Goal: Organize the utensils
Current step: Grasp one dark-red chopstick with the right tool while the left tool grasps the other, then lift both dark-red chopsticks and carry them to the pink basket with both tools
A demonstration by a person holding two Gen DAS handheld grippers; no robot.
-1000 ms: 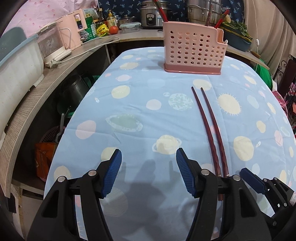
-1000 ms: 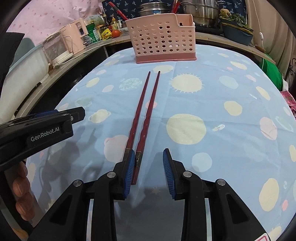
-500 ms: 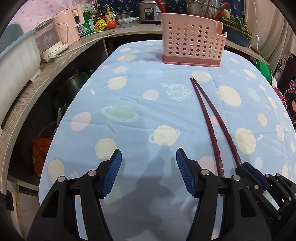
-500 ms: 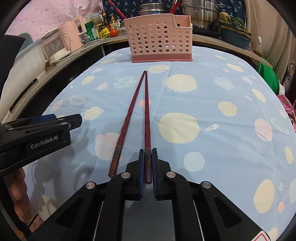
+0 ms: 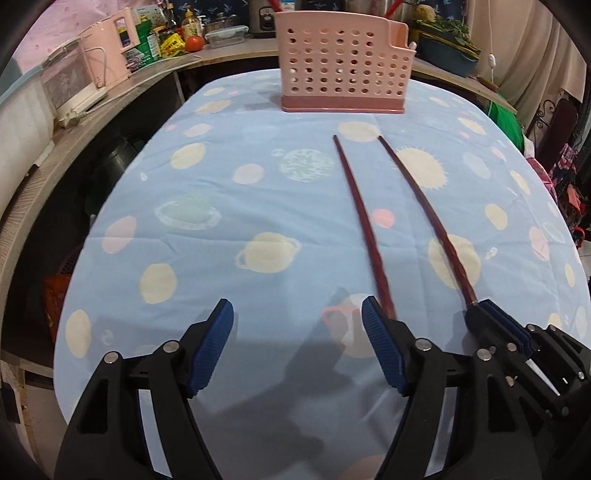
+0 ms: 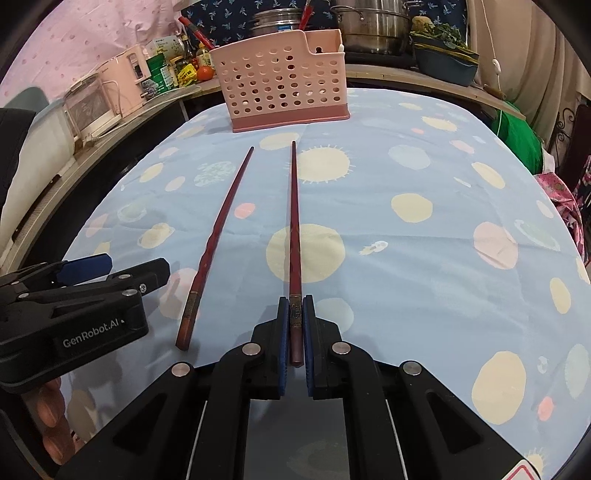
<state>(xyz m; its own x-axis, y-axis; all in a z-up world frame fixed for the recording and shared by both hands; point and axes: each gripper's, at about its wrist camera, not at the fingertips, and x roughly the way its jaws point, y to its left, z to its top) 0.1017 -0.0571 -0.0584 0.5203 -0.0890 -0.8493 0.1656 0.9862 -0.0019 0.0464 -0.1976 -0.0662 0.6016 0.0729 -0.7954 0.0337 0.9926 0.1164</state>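
Two dark red chopsticks are on the blue patterned tablecloth. My right gripper is shut on the thick end of one chopstick, which points toward the pink perforated utensil basket. The other chopstick lies on the cloth to its left. My left gripper is open and empty, just left of that lying chopstick. In the left wrist view the right gripper holds its chopstick at the lower right. The basket stands at the far end of the table.
A wooden counter curves along the left and back with a pink appliance, bottles, a tomato and steel pots. A green bundle is off the table's right side. The left gripper's body sits at lower left.
My right gripper closed on one chopstick and has swung it away from the other, so the two now lie spread apart. The left gripper stayed open.
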